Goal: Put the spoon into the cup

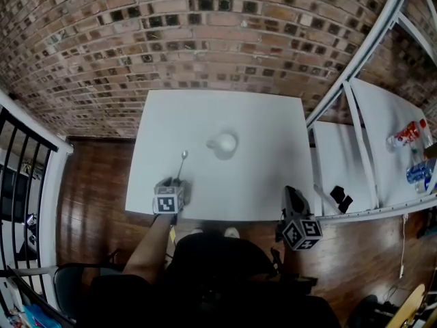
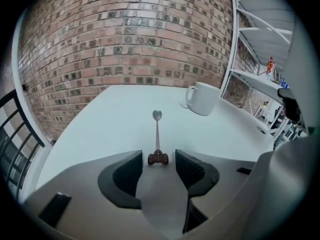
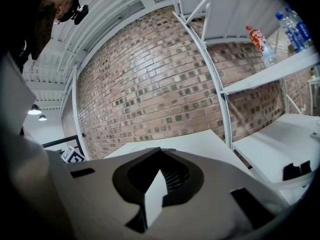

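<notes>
1. Spoon [image 2: 157, 132]: lies flat on the white table [image 2: 95, 124], with its bowl pointing away and its brown handle end nearest the left gripper.
2. Cup [image 2: 204, 98]: white and upright, beyond the spoon and to its right, well apart from it.
3. Left gripper [image 2: 158, 156]: jaws spread wide, with the handle end between their tips and neither pad touching it.
4. Right gripper [image 3: 159, 154]: held by the table's near right edge; its jaws appear closed together, with nothing between them.

Person wearing a black top.
Grey left gripper [image 1: 179, 183] and right gripper [image 1: 292, 197], each with a black-and-white marker cube and black-padded jaws.
</notes>
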### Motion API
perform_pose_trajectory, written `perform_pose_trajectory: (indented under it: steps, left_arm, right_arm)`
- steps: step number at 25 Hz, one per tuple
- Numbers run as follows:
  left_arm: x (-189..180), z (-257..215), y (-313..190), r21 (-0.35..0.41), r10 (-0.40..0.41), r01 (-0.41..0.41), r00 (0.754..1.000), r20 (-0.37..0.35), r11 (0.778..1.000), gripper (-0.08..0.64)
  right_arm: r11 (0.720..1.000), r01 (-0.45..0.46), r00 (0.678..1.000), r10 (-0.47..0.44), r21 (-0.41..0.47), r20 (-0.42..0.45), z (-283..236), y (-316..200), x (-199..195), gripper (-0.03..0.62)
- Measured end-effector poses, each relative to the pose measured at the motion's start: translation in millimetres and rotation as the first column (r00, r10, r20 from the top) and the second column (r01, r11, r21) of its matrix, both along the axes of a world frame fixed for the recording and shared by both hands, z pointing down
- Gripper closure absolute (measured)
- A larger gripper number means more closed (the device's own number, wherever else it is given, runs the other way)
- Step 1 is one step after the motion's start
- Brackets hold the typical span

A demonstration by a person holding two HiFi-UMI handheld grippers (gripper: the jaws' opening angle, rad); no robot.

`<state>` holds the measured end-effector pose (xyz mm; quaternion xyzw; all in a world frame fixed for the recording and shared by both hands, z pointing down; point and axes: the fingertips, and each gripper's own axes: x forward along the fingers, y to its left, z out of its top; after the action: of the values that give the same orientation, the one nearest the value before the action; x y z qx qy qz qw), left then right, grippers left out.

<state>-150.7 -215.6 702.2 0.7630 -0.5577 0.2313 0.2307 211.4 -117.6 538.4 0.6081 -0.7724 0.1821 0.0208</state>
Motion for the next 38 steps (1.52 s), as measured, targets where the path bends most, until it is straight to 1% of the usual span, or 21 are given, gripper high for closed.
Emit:
perform_pose_trajectory:
  steps: [4,9,10,11,13,15,18,22,24,28,31,34,38]
  left_arm:
    - [-2,2,-1,0.01,-0.009,0.009,0.999,0.04,1.0,0.348]
    - [4,3,-1,-0.008,0.014,-0.014,0.998,0.061,1.0,0.352]
    - [3,3,-1,-0.003,0.013,-0.013,0.997,0.071,1.0,0.36]
    - [0,2,0,0.003,0.007,-0.007,0.997,0.079,1.0,0.432]
    - [-3,1,-1,0.009,-0.002,0.001,0.998,0.071,1.0,0.433]
    - [-3,2,-1,-0.003,0.005,-0.005,0.999,0.053,1.0,0.433]
    - [-8,-1,-2,-0.002,-0.004,0.005,0.999,0.053,1.0,0.433]
    - [-15,-25,-11,0.082,-0.044,0.042,0.999,0.015,0.996,0.433]
    - [-16,-39,-18,0.126,-0.044,0.043,0.999,0.008,0.991,0.433]
    - [-14,-69,-28,0.195,-0.015,0.015,1.0,0.002,0.981,0.434]
    - [-11,-94,-33,0.24,0.008,-0.004,1.0,-0.015,0.971,0.434]
    - [-4,-124,-38,0.305,0.04,-0.025,0.998,-0.042,0.952,0.434]
    - [12,-156,-44,0.367,0.102,-0.07,0.992,-0.069,0.928,0.434]
  right_arm:
    - [1.0,-0.002,1.0,0.002,-0.004,0.002,2,-3,2,0.588]
    - [1.0,0.011,1.0,-0.011,0.0,0.008,3,-7,-3,0.588]
    - [1.0,0.014,1.0,-0.014,0.001,0.008,3,-8,-4,0.588]
    - [1.0,0.018,1.0,-0.018,0.003,0.007,2,-8,-6,0.588]
    - [1.0,0.026,1.0,-0.026,0.006,0.006,2,-9,-7,0.588]
    - [1.0,0.028,1.0,-0.028,0.014,0.006,0,-10,-8,0.588]
    - [1.0,0.024,1.0,-0.025,0.016,0.01,0,-9,-8,0.588]
    - [0.999,0.023,1.0,-0.023,0.025,0.008,0,-10,-9,0.588]
    - [0.999,0.027,1.0,-0.027,0.027,0.01,1,-10,-12,0.588]
    - [0.999,0.038,0.999,-0.038,0.033,0.014,0,-11,-19,0.588]
    - [0.999,0.04,0.999,-0.04,0.035,0.012,-1,-11,-23,0.588]
    - [0.998,0.04,0.999,-0.04,0.038,0.011,-3,-11,-25,0.588]
    - [0.998,0.034,0.999,-0.034,0.043,0.01,-5,-9,-26,0.588]
